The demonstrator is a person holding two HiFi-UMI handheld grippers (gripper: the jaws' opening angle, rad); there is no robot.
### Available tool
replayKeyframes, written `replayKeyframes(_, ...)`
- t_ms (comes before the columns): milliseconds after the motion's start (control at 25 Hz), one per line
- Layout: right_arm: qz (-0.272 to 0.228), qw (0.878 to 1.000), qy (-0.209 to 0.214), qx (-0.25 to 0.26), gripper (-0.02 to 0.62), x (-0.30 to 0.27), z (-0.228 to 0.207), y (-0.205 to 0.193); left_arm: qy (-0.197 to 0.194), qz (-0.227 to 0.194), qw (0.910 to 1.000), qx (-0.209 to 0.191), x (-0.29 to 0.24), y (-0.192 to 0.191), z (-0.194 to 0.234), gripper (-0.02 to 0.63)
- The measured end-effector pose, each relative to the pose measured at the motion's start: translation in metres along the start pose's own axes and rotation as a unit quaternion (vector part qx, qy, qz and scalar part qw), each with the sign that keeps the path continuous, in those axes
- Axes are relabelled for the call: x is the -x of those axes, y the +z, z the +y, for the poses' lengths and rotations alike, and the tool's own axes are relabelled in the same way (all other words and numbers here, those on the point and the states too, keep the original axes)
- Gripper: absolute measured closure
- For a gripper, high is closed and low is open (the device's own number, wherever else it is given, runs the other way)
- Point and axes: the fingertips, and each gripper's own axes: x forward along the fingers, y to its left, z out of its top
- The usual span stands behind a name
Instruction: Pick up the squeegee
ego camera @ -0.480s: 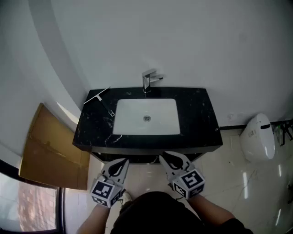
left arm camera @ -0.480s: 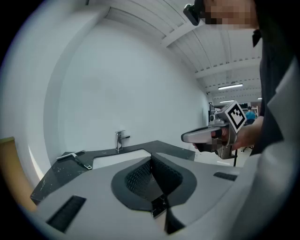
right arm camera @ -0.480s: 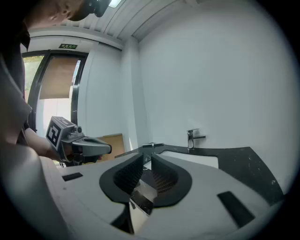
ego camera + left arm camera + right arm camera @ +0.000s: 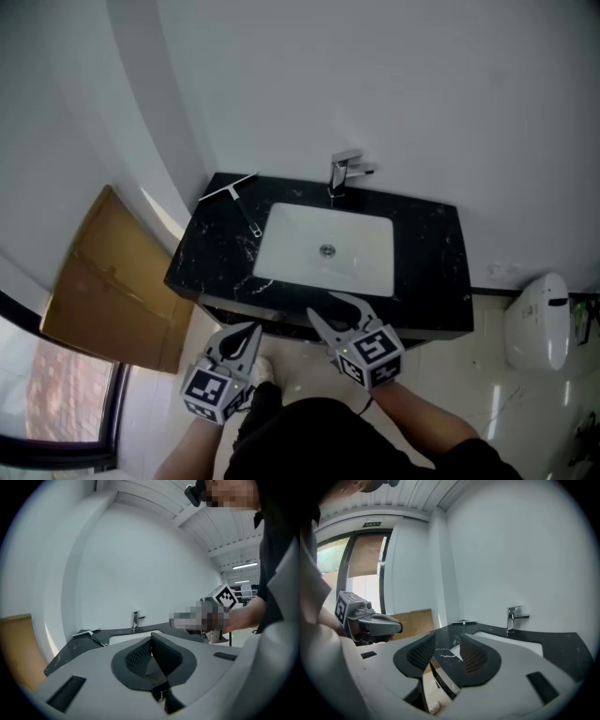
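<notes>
The squeegee (image 4: 234, 195) lies on the back left corner of the black counter (image 4: 431, 262), its blade toward the wall and its thin handle pointing at the sink. It also shows small and far off as the squeegee (image 4: 89, 633) in the left gripper view and the squeegee (image 4: 464, 622) in the right gripper view. My left gripper (image 4: 251, 330) hangs below the counter's front edge, shut and empty; the left gripper (image 4: 151, 641) has its pads together. My right gripper (image 4: 330, 307) reaches the front edge, open; the right gripper (image 4: 446, 641) has nothing between its pads.
A white basin (image 4: 328, 248) is sunk in the counter's middle, with a chrome faucet (image 4: 343, 172) behind it. A cardboard sheet (image 4: 103, 281) leans at the left of the cabinet. A white toilet (image 4: 536, 323) stands at the right on the tiled floor.
The head has turned, so the counter sits further right and lower in the picture. My right gripper has come forward to the counter's front edge. The left gripper stays low.
</notes>
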Motion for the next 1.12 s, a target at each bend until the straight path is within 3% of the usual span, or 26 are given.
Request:
replayKeyframes(200, 0.018, 1.000, 0.010, 0.013, 0.428, -0.102, -0.009, 0.021, 0.017, -0.003, 0.9997, 0.017, -0.008, -0.005, 0.071, 0.611)
replayKeyframes(480, 0.062, 0.997, -0.019, 0.031, 0.426, -0.269, -0.040, 0.040, 0.008, 0.005, 0.9997, 0.022, -0.029, -0.004, 0.184, 0.611)
replayKeyframes(800, 0.161, 0.985, -0.052, 0.024, 0.403, -0.417, -0.087, 0.001, -0.009, 0.026, 0.9995, 0.016, -0.049, -0.008, 0.273, 0.611)
replayKeyframes(1120, 0.209, 0.975, -0.066, 0.028, 0.405, -0.485, -0.109, -0.029, 0.021, 0.053, 0.9973, 0.046, -0.042, -0.033, 0.322, 0.611)
